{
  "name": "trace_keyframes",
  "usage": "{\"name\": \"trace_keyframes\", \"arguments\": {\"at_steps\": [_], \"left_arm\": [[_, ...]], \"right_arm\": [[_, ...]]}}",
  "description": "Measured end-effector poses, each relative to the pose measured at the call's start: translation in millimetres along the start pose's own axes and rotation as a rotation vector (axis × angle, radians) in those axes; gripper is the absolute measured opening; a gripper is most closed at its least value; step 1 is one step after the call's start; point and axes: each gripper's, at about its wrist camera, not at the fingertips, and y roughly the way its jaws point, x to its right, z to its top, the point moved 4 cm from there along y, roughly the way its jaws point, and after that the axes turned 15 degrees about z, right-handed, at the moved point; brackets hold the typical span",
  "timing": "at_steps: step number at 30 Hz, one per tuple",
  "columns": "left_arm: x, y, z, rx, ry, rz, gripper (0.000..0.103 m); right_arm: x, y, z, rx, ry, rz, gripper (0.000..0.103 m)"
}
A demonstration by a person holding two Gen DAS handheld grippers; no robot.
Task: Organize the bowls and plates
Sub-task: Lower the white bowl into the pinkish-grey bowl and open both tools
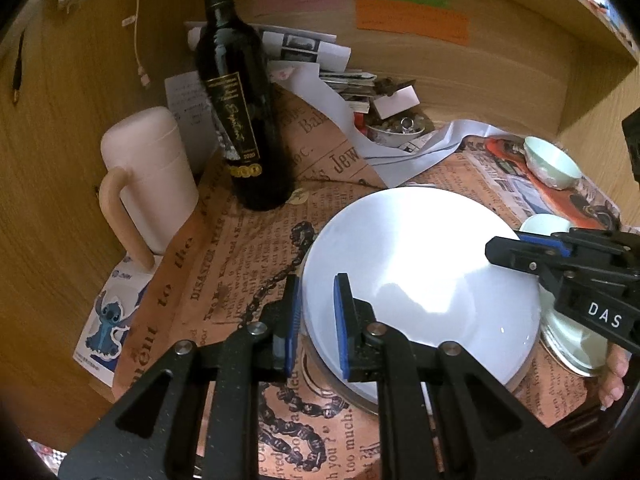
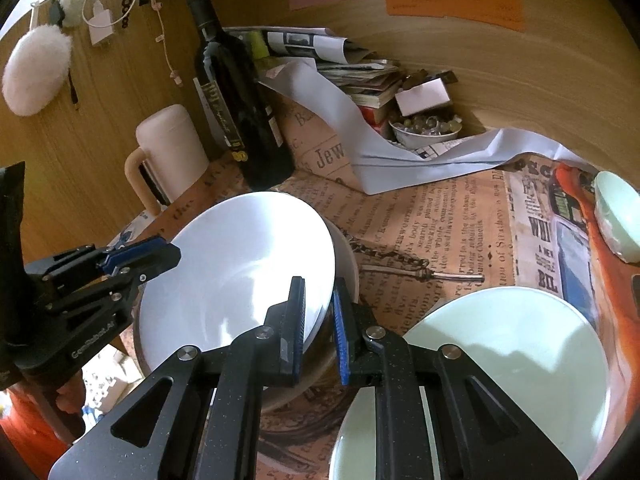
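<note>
Both grippers are holding the same white plate (image 1: 420, 276), one on each side of it. The left gripper (image 1: 316, 320) has its jaws clenched on the plate's near-left rim, so the rim passes between the two blue pads (image 1: 341, 320). The right gripper (image 2: 318, 320) does the same on the opposite rim, with the edge of the plate caught between its fingers. The plate is tilted a little, and it sits over a darker, deeper bowl (image 2: 344, 264) whose wall shows just under and behind the right jaws. I judge that the step in hand is to set this plate down on the bowl or to lift it off; from this moment alone I cannot say which one. To the right of the right jaws lies a pale green plate (image 2: 500, 360) on the newspaper-print cloth (image 2: 432, 208), and farther ahead and to the right a small green bowl (image 2: 616, 216) lies tipped on its side. Ahead of the left jaws and to their left stand a wine bottle (image 1: 240, 120) and a pink mug (image 1: 152, 172), both well apart from the plate. The next move, I think, calls for the two hands to travel together and keep the plate level, because a thin rim can slip out of the pads if one side goes faster.
</note>
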Motion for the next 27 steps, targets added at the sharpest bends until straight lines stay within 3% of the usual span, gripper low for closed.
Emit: {"name": "trace_keyframes", "arguments": {"at_steps": [5, 8, 13, 20, 22, 23, 24, 27], "left_arm": [[2.4, 1.6, 0.5, 0.014, 0.015, 0.012, 0.016], [2.7, 1.9, 0.6, 0.010, 0.014, 0.004, 0.022], [1.3, 2.5, 0.6, -0.007, 0.010, 0.007, 0.046], [-6.0, -13.2, 11.2, 0.017, -0.031, -0.003, 0.064], [-7.7, -19.7, 16.3, 0.033, -0.043, 0.002, 0.070], [-8.0, -22.6, 19.1, 0.042, -0.049, 0.001, 0.071], [-8.5, -25.9, 21.6, 0.049, -0.056, -0.003, 0.074], [-6.4, -33.4, 30.7, 0.052, -0.078, -0.044, 0.083]], "right_arm": [[0.2, 0.5, -0.9, -0.007, -0.020, -0.011, 0.014], [-3.4, 1.7, -1.0, -0.016, -0.054, -0.032, 0.016], [-9.4, 3.6, -2.4, -0.030, -0.110, -0.063, 0.022], [-6.2, -1.9, -0.9, -0.018, -0.098, -0.043, 0.024], [-3.7, -9.0, 2.8, 0.021, -0.099, -0.071, 0.034], [-3.4, -13.3, 4.5, 0.044, -0.103, -0.080, 0.046], [-3.0, -19.4, 7.1, 0.072, -0.104, -0.081, 0.052], [-1.2, -34.4, 13.4, 0.114, -0.106, -0.080, 0.052]]}}
